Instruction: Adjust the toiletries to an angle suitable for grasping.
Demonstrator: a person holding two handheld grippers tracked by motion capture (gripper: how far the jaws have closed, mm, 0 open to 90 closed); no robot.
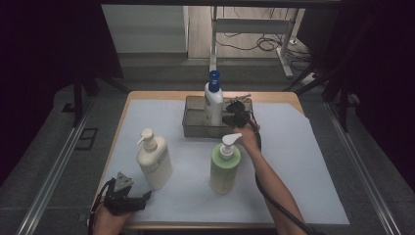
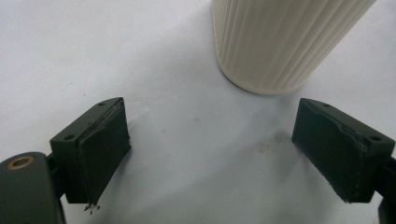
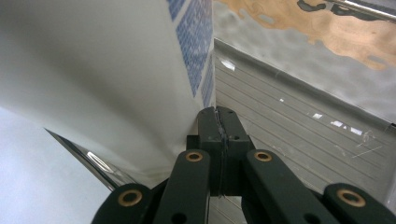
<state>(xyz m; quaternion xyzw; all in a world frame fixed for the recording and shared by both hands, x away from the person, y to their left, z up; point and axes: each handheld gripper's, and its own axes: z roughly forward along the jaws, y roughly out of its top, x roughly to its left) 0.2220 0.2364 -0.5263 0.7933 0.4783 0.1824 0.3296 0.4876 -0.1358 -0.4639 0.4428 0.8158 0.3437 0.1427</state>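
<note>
Black left tongs (image 2: 212, 149) gape wide, empty; right tongs (image 3: 219, 122) pressed together beside white bottle (image 3: 107, 70).

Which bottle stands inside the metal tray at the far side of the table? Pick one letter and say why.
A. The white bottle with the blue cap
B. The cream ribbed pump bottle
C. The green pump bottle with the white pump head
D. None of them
A: the white bottle with the blue cap stands upright inside the rectangular metal tray, while the cream ribbed pump bottle and the green pump bottle stand on the white sheet nearer the person.
</note>
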